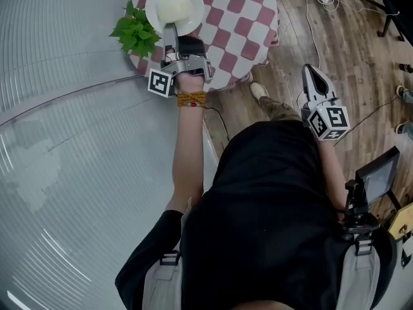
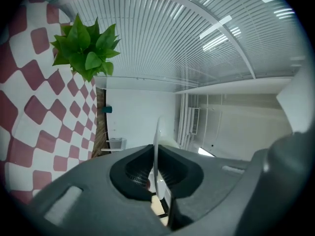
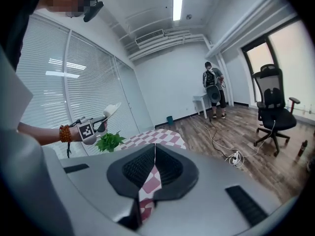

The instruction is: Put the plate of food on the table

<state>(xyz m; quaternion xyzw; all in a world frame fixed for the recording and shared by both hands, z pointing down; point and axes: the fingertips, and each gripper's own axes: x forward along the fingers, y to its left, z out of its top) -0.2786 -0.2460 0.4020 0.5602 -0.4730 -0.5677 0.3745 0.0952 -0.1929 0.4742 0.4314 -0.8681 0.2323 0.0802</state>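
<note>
The plate is white, smooth and glossy, like glazed ceramic. The food on it is pale and matt. The tablecloth is matt cloth, checked dull red and white. The plant has smooth green leaves with a slight sheen. The floor on the right is brown wood-look plank with a low sheen. The left gripper and right gripper have matt grey plastic shells. Their pads are black and finely ribbed. The bracelet is made of rounded brown and orange beads. The shirt is matt black cloth. The blinds at left are pale, slatted and faintly shiny.
</note>
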